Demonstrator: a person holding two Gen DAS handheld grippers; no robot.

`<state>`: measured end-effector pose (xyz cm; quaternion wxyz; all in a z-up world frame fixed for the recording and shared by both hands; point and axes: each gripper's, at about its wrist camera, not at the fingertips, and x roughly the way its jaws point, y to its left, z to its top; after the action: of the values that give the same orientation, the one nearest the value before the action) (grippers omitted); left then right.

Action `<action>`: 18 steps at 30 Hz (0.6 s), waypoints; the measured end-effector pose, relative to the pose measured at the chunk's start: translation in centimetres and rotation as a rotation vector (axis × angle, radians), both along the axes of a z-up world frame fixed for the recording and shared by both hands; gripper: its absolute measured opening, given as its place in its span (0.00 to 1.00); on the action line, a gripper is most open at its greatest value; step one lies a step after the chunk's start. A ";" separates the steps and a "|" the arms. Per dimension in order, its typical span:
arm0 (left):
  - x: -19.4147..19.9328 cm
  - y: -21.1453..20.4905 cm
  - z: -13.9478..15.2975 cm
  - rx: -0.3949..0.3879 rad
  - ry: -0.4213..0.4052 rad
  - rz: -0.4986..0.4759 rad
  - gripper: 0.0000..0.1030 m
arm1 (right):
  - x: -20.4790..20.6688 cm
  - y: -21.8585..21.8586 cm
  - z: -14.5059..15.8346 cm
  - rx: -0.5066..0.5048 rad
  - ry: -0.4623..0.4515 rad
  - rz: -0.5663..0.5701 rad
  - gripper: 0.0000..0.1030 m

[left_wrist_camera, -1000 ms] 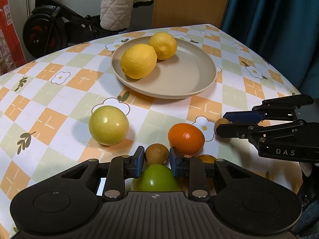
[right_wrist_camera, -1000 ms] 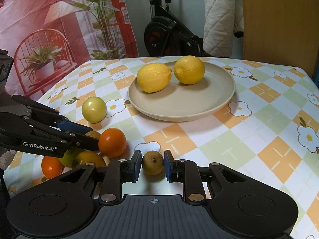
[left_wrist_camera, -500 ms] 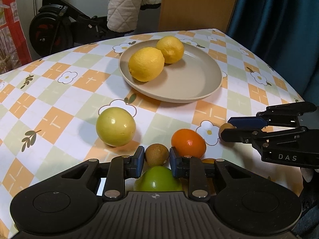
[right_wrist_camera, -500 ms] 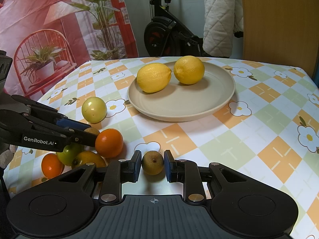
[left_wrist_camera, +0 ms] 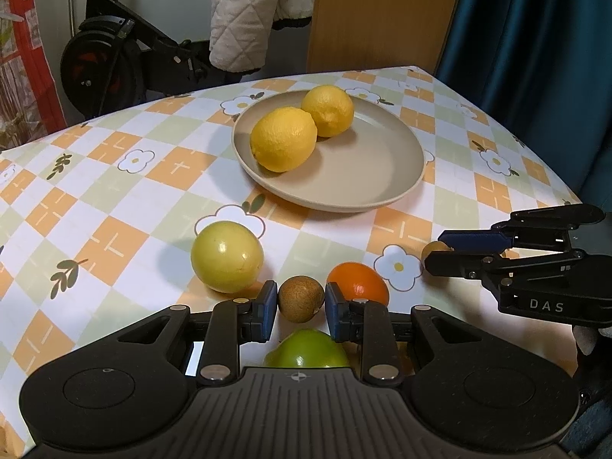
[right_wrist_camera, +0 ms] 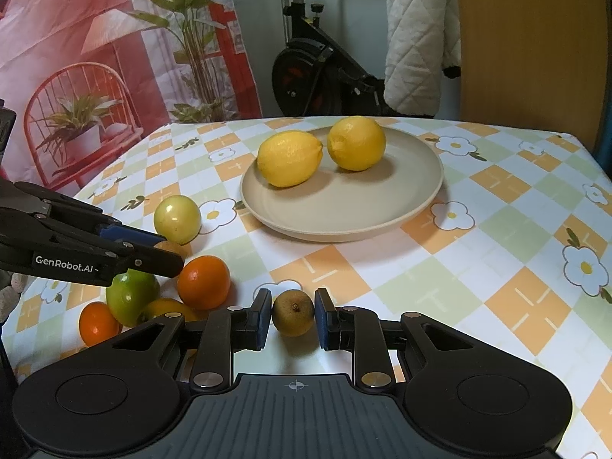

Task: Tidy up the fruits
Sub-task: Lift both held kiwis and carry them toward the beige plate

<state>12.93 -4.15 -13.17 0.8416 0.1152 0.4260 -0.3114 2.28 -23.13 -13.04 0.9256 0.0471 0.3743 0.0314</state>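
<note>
My left gripper (left_wrist_camera: 301, 300) is shut on a small brown fruit (left_wrist_camera: 301, 299), low over the cluster of loose fruit. From the right wrist view the left gripper (right_wrist_camera: 164, 252) comes in from the left edge with that brown fruit (right_wrist_camera: 170, 246). My right gripper (right_wrist_camera: 292, 313) is shut on a second small brown fruit (right_wrist_camera: 293, 311) just above the checked cloth; the right gripper (left_wrist_camera: 440, 250) shows at the right edge of the left wrist view. Farther back, a beige plate (right_wrist_camera: 382, 206) holds two lemons (right_wrist_camera: 289, 157) (right_wrist_camera: 356, 143).
Loose on the cloth lie a pale yellow-green fruit (right_wrist_camera: 178, 218), an orange (right_wrist_camera: 204, 282), a green fruit (right_wrist_camera: 132, 296), a yellow fruit (right_wrist_camera: 164, 308) and a small orange (right_wrist_camera: 97, 323). An exercise bike (right_wrist_camera: 317, 72) and a wooden panel (right_wrist_camera: 528, 46) stand beyond the table's far edge.
The left gripper has shifted only slightly with its brown fruit, uncovering more of the green fruit in the right wrist view. The right gripper has kept still.
</note>
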 end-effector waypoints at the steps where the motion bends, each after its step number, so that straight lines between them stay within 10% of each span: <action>1: 0.0 0.0 0.1 -0.003 -0.002 0.003 0.28 | 0.0 0.0 0.1 0.000 -0.003 -0.001 0.21; 18: 2.1 -1.1 2.5 -0.094 -0.038 0.059 0.28 | 2.6 -0.7 2.2 -0.042 -0.072 0.018 0.21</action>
<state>15.05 -5.24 -10.70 0.8629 0.0689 0.3980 -0.3038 4.93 -23.85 -10.88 0.9389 0.0232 0.3418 0.0337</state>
